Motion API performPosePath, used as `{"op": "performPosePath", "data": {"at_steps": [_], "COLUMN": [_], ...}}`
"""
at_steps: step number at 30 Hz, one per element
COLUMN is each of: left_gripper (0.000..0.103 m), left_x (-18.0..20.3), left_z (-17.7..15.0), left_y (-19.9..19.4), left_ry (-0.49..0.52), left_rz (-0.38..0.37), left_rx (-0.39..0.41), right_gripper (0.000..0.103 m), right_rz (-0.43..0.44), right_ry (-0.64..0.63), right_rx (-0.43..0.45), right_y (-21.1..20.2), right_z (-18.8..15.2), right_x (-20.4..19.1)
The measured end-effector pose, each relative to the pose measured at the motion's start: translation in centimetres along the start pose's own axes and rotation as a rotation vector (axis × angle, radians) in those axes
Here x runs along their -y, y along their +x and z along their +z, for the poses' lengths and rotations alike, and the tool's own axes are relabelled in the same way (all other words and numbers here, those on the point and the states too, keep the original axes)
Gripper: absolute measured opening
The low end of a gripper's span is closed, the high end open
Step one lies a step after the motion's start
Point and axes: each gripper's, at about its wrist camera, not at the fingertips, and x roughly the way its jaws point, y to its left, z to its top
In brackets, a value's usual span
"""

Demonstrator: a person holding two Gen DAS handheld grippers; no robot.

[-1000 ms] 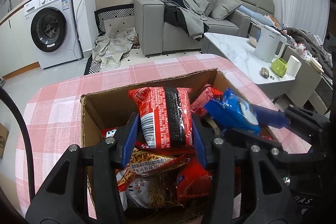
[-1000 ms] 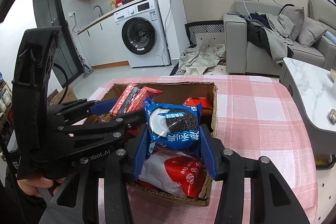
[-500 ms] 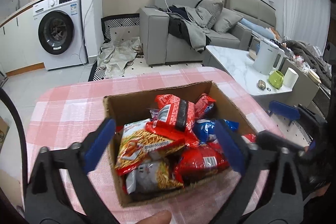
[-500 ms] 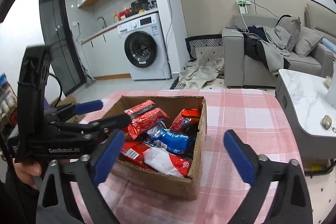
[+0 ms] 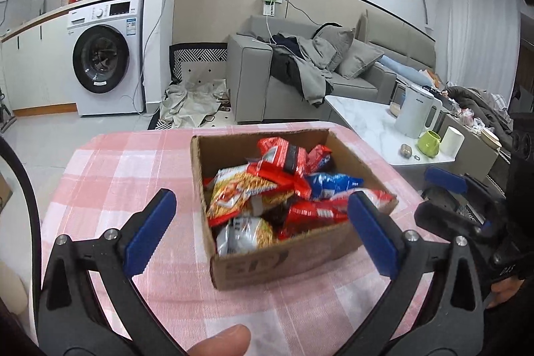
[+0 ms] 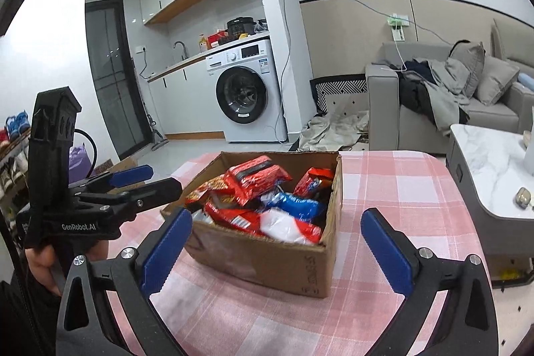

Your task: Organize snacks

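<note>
While heaped with snack packets (image 5: 267, 189) | cardboard box (image 5: 283, 259) open-topped; upright

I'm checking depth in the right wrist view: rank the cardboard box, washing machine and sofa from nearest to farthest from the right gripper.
From the right gripper:
1. Cardboard box, just ahead on the table.
2. Sofa, far right.
3. Washing machine, centre back; close to the sofa's range, so that order is uncertain.

Snack packets (image 5: 293, 189) heaped in open cardboard box (image 5: 287, 259)
</note>
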Motion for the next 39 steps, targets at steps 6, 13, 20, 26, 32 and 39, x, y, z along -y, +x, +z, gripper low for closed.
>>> {"op": "performPosePath", "data": {"at_steps": [6,13,20,26,32,39], "left_gripper": [0.102,0.102,0.102,0.102,0.102,0.102], "left_x": [-0.3,-0.7,-1.0,-1.0,-0.8,-0.8], "left_z": [-2.8,-5.3,-7.3,-8.5,-9.3,-9.4], "left_y": [-2.2,-3.1,-3.9,-4.2,-3.7,-3.5], "left_ry": [0.014,-0.002,-0.003,0.002,0.01,0.008], "left_rz": [0.038,0.063,0.09,0.109,0.119,0.129], "left_rx": [0.051,0.065,0.104,0.133,0.135,0.134], "right_gripper": [0.103,0.103,0.103,0.103,0.103,0.103], "right_rz": [-0.001,-0.015,-0.007,-0.011,-0.018,-0.031], "right_ry": [-0.017,-0.048,-0.068,-0.086,-0.086,-0.093], "right_rx": [0.04,0.053,0.076,0.094,0.093,0.107], "right_y": [-1.1,-1.8,-2.3,-2.6,-2.2,-2.4], "right_z": [-1.9,-4.2,-5.8,-6.5,-7.0,-7.3], "right_x": [-1.1,-1.8,-2.2,-2.7,-2.6,-2.7]}}
